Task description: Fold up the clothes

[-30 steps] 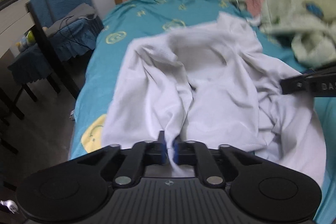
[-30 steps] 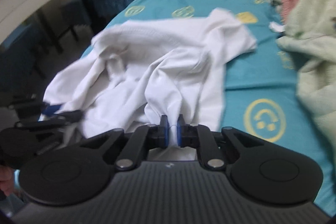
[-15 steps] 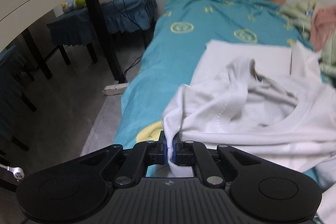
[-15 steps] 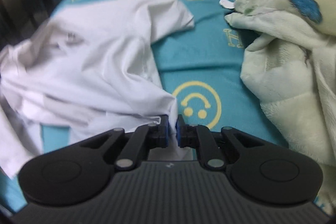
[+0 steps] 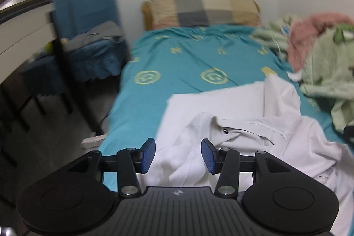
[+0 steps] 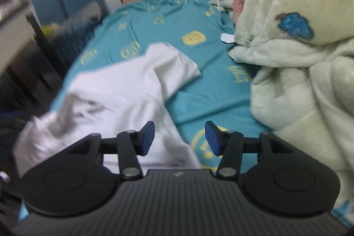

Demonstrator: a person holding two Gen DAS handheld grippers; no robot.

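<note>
Cloth, a crumpled white cotton shirt (image 5: 239, 138), lies on the teal smiley-print bed (image 5: 177, 72); our left tool (image 5: 178, 155) and right tool (image 6: 179, 138) have just been opening, letting it settle, nothing pinched.

place: home bedroom | I see: bed (image 5: 188, 72), pillow (image 5: 199, 9), blanket (image 6: 298, 48), chair (image 5: 88, 21)

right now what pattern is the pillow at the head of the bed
Checked blocks of tan, grey and beige on the pillow, clearest in the left wrist view.
</note>
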